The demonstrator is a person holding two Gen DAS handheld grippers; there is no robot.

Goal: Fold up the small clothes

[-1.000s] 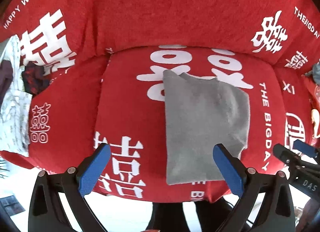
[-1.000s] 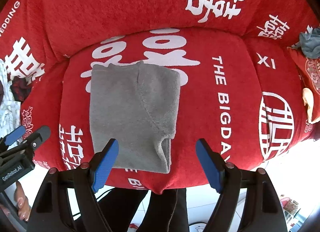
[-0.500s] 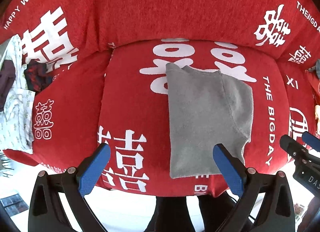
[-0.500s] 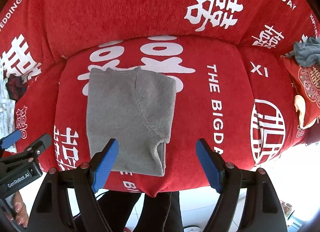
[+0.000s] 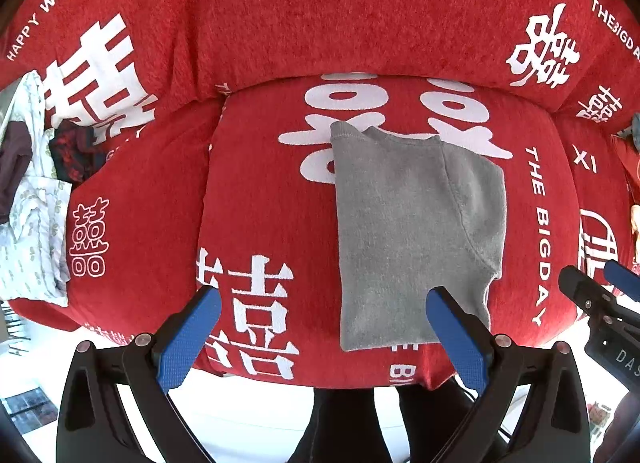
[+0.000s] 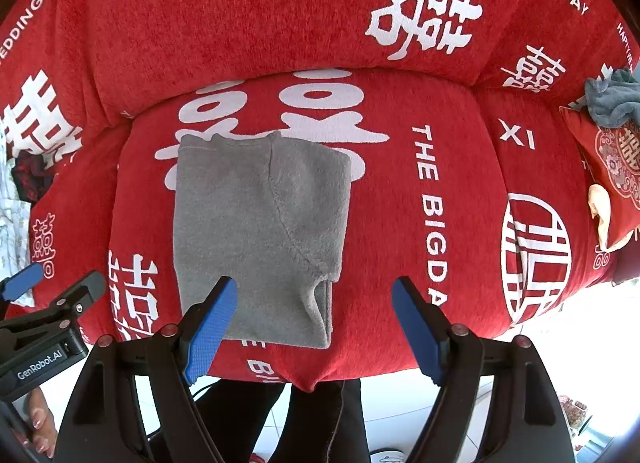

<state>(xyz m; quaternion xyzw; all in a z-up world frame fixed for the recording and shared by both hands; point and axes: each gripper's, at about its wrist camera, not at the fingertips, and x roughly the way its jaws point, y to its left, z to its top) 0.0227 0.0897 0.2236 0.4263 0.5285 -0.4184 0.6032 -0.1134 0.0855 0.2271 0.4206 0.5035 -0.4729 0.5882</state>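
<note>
Now the grey garment (image 5: pixel 416 231) lies folded flat on the middle seat cushion (image 5: pixel 260 199) of a sofa draped in a red cover with white lettering, its near edge close to the cushion's front. Both tools hang above that front edge, pointing down. The left tool (image 5: pixel 320 337) is spread wide with nothing between its blue pads; its right pad overlaps the garment's near right corner in the view, though contact cannot be told. The right tool (image 6: pixel 314 325) is likewise spread and empty, its left pad over the garment's near edge. At the far left, a heap of clothes (image 5: pixel 36 199), white patterned and dark pieces, sits on the next cushion. At the far right lie a grey-blue cloth (image 6: pixel 612 99) and a red embroidered pillow (image 6: pixel 616 159). Nothing lies on the garment. Dark trouser legs (image 6: pixel 320 419) stand below the sofa's front.
</note>
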